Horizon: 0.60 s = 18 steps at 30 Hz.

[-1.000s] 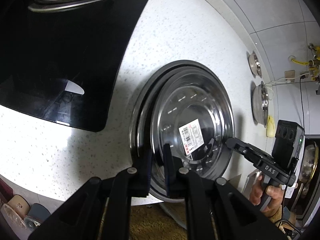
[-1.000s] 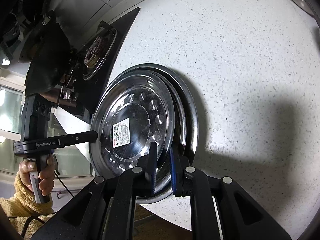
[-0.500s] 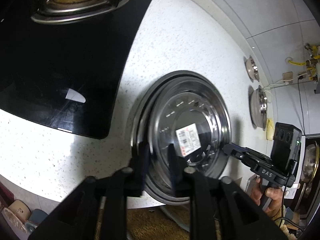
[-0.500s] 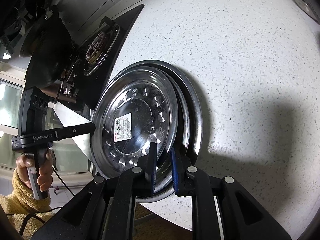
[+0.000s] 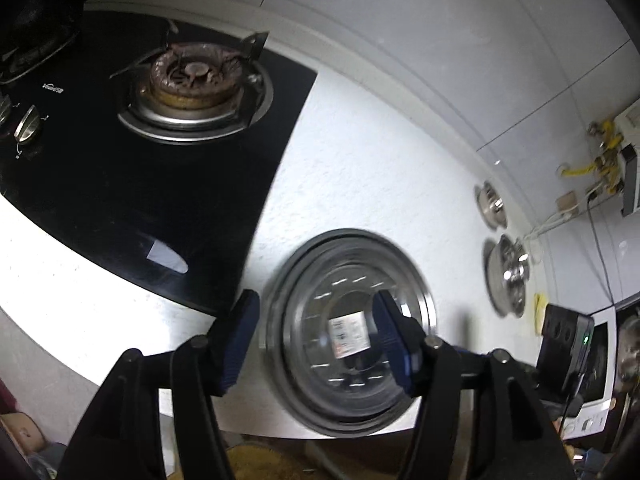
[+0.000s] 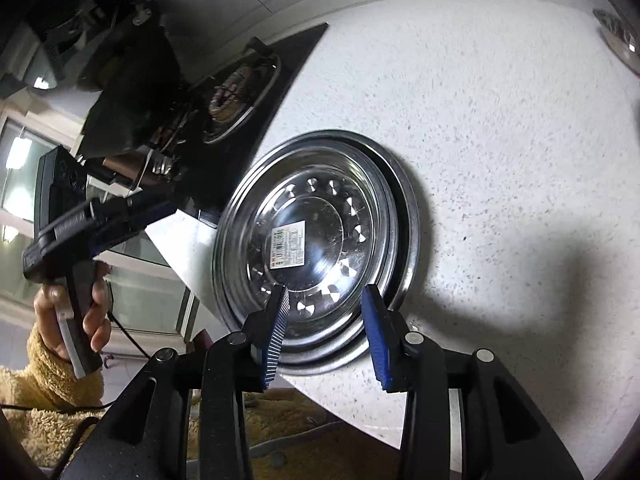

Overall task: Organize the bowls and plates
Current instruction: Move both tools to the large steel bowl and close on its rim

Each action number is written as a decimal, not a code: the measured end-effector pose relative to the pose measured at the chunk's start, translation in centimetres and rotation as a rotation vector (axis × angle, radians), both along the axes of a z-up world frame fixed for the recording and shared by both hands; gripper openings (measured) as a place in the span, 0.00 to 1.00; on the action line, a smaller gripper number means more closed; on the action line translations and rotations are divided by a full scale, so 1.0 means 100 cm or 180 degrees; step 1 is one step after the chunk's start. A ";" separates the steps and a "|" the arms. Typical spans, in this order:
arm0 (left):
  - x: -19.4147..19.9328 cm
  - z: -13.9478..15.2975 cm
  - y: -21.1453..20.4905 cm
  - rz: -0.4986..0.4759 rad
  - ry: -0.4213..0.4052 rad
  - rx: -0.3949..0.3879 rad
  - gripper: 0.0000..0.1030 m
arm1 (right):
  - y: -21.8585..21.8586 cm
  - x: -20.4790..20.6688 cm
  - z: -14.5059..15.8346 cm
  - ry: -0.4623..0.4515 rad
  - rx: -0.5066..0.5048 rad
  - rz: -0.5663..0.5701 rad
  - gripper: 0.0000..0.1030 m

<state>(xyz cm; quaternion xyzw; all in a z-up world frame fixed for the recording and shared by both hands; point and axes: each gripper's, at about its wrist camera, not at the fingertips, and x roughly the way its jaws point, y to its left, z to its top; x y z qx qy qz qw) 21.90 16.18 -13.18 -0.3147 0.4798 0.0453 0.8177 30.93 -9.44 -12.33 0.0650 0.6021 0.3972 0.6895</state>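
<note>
A stack of steel plates (image 5: 348,332) lies on the white speckled counter near its front edge. The top plate (image 6: 316,240) carries a barcode label. My left gripper (image 5: 316,300) hovers above the stack's near-left rim. Its jaws are opening and its pads touch nothing. In the right wrist view the same gripper (image 6: 132,208) is seen side-on at the left, held by a hand. My right gripper (image 6: 326,292) stands over the near rim of the plates. Its jaws are opening too, with blue pads apart and clear of the rim.
A black glass hob with a gas burner (image 5: 192,80) lies left of the plates. Two steel bowls (image 5: 506,276) stand further right by the tiled wall. The counter's front edge (image 5: 200,412) runs just below the stack. A hand in a yellow fleecy sleeve (image 6: 72,312) holds the left gripper.
Both grippers were shut on the top plate's rim and have let go. The left one has risen and drawn back, so more of the hob shows. The right one has backed off slightly.
</note>
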 end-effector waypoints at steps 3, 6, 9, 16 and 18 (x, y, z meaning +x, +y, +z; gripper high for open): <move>0.004 0.010 -0.024 -0.0043 -0.0080 -0.0018 0.57 | -0.020 0.002 0.011 -0.0090 0.0050 -0.0084 0.39; 0.014 0.020 -0.057 -0.0233 -0.0147 -0.0128 0.57 | -0.055 0.011 0.026 -0.0208 0.0113 -0.0298 0.39; 0.030 0.031 -0.103 -0.0492 -0.0233 -0.0172 0.57 | -0.099 0.028 0.043 -0.0386 0.0103 -0.0598 0.40; 0.114 0.033 -0.218 -0.0933 -0.0268 -0.0489 0.57 | -0.225 0.082 0.073 -0.0857 -0.0248 -0.1522 0.54; 0.145 0.022 -0.255 -0.1024 -0.0180 -0.0416 0.57 | -0.258 0.102 0.067 -0.0859 -0.0456 -0.1705 0.54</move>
